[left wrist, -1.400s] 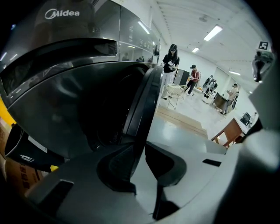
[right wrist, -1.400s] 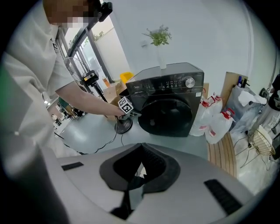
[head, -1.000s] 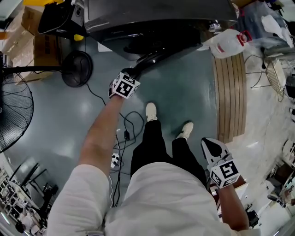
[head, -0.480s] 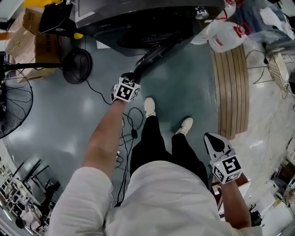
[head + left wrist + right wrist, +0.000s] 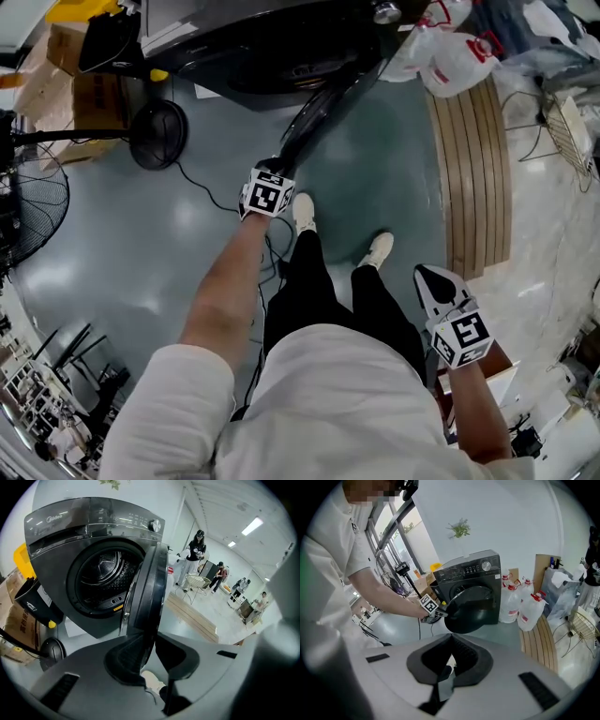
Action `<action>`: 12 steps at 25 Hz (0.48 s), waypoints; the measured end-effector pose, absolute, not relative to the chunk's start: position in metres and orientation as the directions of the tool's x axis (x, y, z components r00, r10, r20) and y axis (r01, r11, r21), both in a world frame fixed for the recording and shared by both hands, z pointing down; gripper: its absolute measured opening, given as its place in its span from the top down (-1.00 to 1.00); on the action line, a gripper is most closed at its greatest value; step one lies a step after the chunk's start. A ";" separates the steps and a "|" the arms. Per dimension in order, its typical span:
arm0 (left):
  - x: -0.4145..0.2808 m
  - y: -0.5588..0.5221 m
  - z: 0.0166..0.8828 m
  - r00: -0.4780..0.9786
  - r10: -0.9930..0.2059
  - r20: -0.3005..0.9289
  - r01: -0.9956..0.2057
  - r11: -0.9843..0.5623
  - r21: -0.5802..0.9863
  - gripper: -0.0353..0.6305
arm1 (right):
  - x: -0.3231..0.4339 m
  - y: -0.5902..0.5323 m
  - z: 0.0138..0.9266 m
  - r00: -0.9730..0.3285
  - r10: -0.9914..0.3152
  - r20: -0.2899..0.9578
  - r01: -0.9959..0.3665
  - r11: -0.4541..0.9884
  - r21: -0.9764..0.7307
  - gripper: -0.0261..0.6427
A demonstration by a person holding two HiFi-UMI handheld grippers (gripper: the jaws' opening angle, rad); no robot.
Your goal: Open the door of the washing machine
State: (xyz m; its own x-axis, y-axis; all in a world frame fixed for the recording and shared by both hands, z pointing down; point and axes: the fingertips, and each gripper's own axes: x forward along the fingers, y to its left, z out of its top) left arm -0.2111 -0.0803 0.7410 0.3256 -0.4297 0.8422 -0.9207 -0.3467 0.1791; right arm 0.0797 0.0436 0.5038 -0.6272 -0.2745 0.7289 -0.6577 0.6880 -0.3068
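Note:
The dark grey washing machine (image 5: 281, 37) stands at the top of the head view, its round door (image 5: 323, 108) swung out towards me. My left gripper (image 5: 279, 161) is shut on the door's free edge. In the left gripper view the door (image 5: 147, 592) runs edge-on down between the jaws of my left gripper (image 5: 149, 641), and the open drum (image 5: 105, 578) shows to its left. My right gripper (image 5: 431, 279) hangs low at my right side, shut and holding nothing. From the right gripper view the machine (image 5: 483, 581) and its open door (image 5: 471, 613) lie beyond my right gripper (image 5: 451, 641).
A fan base (image 5: 157, 139) and a large fan (image 5: 28, 211) stand to the left. Cables (image 5: 267, 253) lie on the floor by my shoes (image 5: 305, 214). Water jugs (image 5: 450, 61) and a wooden pallet (image 5: 473, 178) are on the right. Cardboard boxes (image 5: 66, 56) sit top left.
The door has swung further out from the machine. My left gripper has moved right and towards me with the door's edge in it. The right gripper has barely shifted in view.

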 end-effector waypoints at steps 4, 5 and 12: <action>-0.187 -0.069 0.742 0.326 -0.421 0.846 -0.921 -0.342 0.185 0.65 | 0.089 0.049 0.505 -0.631 -0.279 0.724 -0.662 0.679 -0.316 0.89; -0.181 -0.067 0.743 0.324 -0.422 0.847 -0.923 -0.337 0.186 0.65 | 0.092 0.050 0.505 -0.630 -0.281 0.724 -0.666 0.675 -0.318 0.89; -0.134 -0.052 0.742 0.321 -0.421 0.849 -0.931 -0.305 0.201 0.65 | 0.116 0.059 0.508 -0.624 -0.295 0.723 -0.683 0.657 -0.321 0.89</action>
